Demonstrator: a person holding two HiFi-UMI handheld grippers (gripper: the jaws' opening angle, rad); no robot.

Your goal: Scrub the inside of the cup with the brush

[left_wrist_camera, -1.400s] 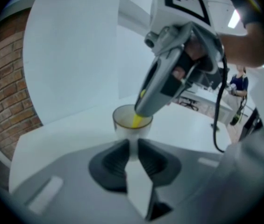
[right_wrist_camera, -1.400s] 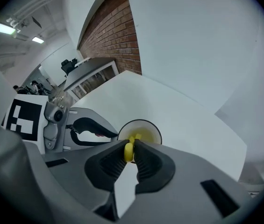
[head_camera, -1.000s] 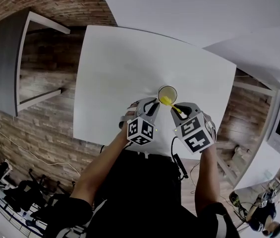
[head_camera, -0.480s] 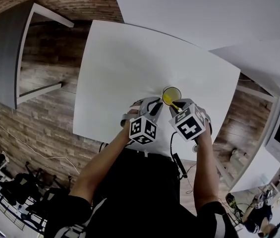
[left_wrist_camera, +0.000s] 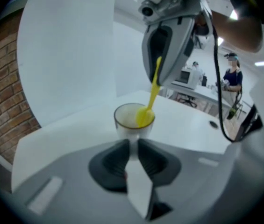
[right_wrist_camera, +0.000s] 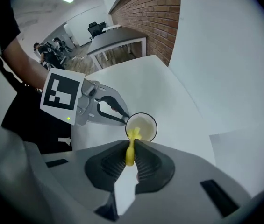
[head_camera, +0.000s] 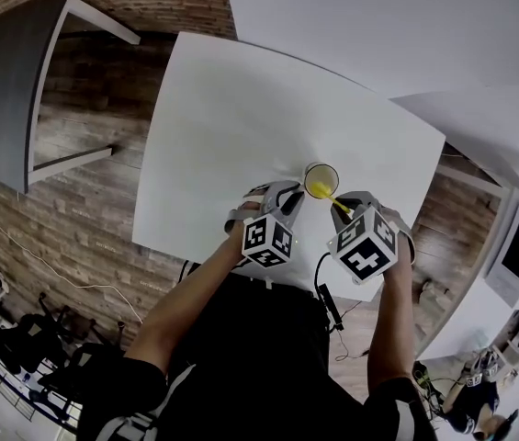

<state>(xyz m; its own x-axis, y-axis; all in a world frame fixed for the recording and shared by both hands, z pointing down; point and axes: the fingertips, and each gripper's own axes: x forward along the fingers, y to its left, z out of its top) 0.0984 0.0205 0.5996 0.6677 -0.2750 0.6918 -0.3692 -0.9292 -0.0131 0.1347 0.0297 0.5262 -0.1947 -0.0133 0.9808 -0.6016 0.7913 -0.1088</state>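
Left gripper (left_wrist_camera: 132, 143) jaws pinch the near side of the cup (left_wrist_camera: 126, 119), which stands upright on the white worktop (head_camera: 241, 118). Right gripper (right_wrist_camera: 132, 146) jaws are clamped on the yellow brush (right_wrist_camera: 130, 154) handle, pointing steeply down; the brush head is inside the cup.

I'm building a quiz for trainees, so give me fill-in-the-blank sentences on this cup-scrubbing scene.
1. The right gripper clamps a ____ brush.
2. The brush's head sits ____ the cup.
3. The left gripper holds the cup, which stands on a ____ table.
Missing words: yellow; inside; white.
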